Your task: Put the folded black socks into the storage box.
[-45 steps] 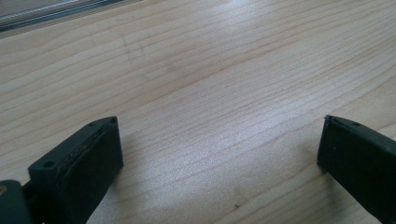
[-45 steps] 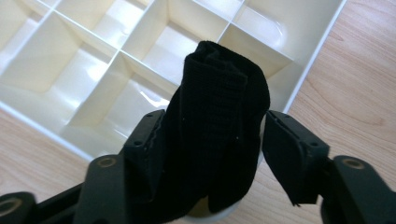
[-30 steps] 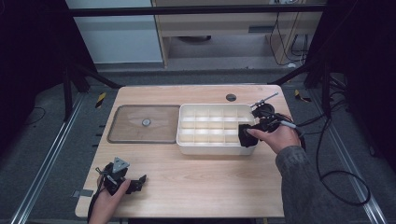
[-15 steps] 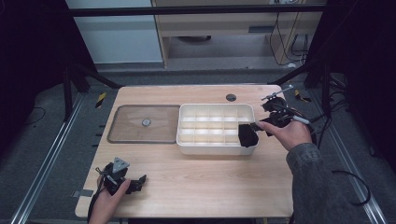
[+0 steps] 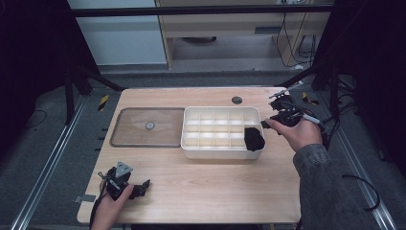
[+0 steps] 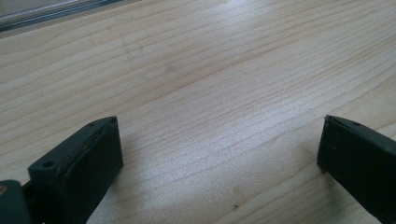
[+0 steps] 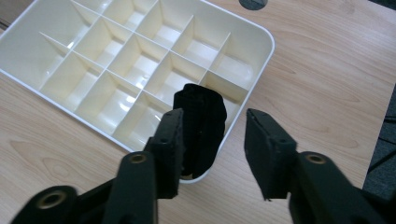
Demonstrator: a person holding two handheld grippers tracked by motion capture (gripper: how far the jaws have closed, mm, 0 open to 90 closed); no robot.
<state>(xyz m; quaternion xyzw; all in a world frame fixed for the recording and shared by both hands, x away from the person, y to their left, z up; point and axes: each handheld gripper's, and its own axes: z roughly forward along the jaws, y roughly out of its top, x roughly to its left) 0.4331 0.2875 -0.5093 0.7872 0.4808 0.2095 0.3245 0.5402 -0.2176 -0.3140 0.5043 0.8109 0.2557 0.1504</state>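
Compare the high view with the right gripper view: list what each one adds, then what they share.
High view adds the left claw near the front of the table and a clear lid beside the divided box. Right gripper view adds the gap at the right claw, whose jaws have just been closing, pinching nothing. Shared: black fabric roll in that box's corner compartment.

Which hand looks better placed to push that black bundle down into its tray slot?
The right gripper: it hangs beside the black bundle in the tray's corner compartment. The left gripper rests at the table's near edge, far away.
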